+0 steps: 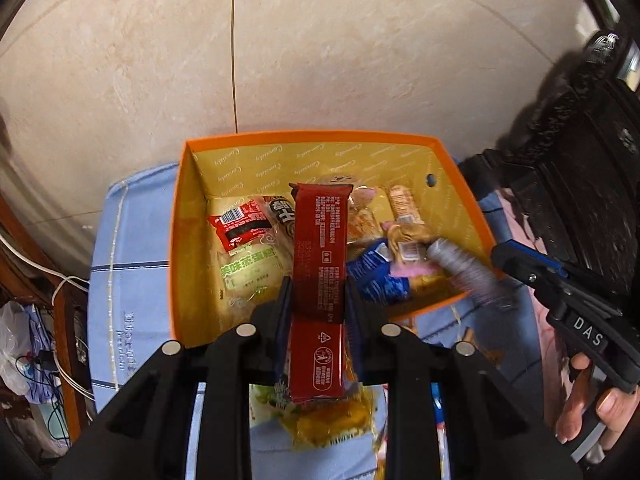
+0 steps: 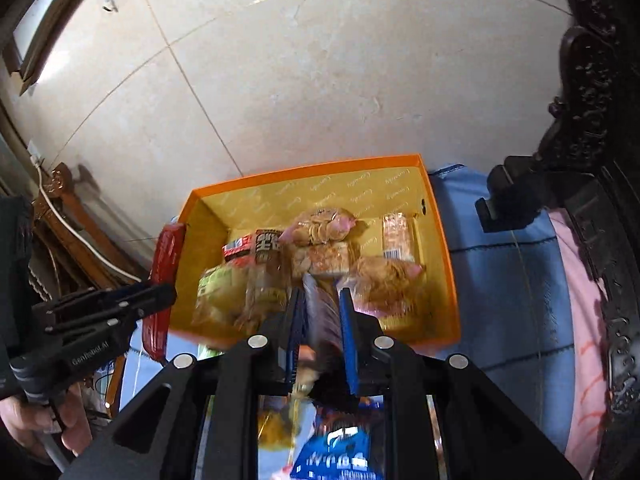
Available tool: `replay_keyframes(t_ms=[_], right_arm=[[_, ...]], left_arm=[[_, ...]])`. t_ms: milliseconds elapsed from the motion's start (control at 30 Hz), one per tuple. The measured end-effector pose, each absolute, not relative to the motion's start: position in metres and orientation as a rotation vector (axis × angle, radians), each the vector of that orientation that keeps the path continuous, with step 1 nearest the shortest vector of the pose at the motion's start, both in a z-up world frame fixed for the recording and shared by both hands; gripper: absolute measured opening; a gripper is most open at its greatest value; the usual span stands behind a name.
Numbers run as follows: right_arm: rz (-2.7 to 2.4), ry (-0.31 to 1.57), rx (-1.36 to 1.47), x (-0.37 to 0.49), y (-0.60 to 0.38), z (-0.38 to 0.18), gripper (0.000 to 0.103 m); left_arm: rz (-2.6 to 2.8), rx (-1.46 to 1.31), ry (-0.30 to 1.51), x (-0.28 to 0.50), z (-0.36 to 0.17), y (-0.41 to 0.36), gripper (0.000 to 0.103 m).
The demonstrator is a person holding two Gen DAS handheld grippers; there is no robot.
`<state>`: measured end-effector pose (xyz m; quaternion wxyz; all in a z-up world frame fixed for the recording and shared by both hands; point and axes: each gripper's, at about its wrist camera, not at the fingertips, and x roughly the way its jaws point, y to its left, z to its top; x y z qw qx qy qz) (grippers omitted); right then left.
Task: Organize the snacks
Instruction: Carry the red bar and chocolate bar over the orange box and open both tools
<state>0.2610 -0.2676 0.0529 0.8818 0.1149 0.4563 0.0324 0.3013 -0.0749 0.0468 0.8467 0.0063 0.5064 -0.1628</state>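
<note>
An orange box [image 1: 178, 216] with a yellow inside sits on a blue cloth and holds several snack packets; it also shows in the right wrist view [image 2: 444, 248]. My left gripper [image 1: 316, 300] is shut on a long red snack bar [image 1: 318, 248], held over the box's near edge; the bar also shows in the right wrist view [image 2: 166, 264]. My right gripper [image 2: 322, 320] is shut on a blurred silver-purple packet [image 2: 324, 312], over the box's near wall. That packet [image 1: 468, 270] shows in the left wrist view at the box's right side.
A blue checked cloth [image 1: 120, 280] covers the surface under the box. More snack packets [image 1: 328, 420] lie on it near me. Dark carved furniture [image 2: 592, 120] stands at the right, a wooden chair [image 2: 68, 216] and cables at the left. Tiled floor lies beyond.
</note>
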Motion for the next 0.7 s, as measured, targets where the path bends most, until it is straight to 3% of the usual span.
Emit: replay_keyframes(t_ms=[100,167,233,333,467,600,700], right_arm=[[0.034,0.994,0.246,0.282,-0.270,0.033,0.019],[0.025,0.997,0.275,0.283,-0.273,0.027,0.021],[0.040,0.985,0.297,0.276,-0.277,0.023,0.034],[0.035,0.986,0.313,0.265,-0.282,0.020,0.039],[0.032,0.979,0.325,0.242,-0.291,0.023,0.046],[0.035,0.985,0.334,0.213,-0.297,0.019,0.061],[0.035,1.015,0.338,0.186,-0.302,0.008,0.065]], left_arm=[[-0.320,0.008,1.122,0.319,0.028,-0.082,0.024],[-0.322,-0.010,1.130,0.321,0.023,-0.083,0.033],[-0.306,-0.001,1.090,0.318,0.025,-0.083,0.083],[-0.262,0.043,1.016,0.314,0.032,-0.082,0.087],[-0.259,0.010,1.056,0.309,0.035,-0.075,0.087],[-0.269,0.014,1.057,0.285,0.035,-0.065,0.087],[-0.285,0.020,1.078,0.263,0.026,-0.058,0.087]])
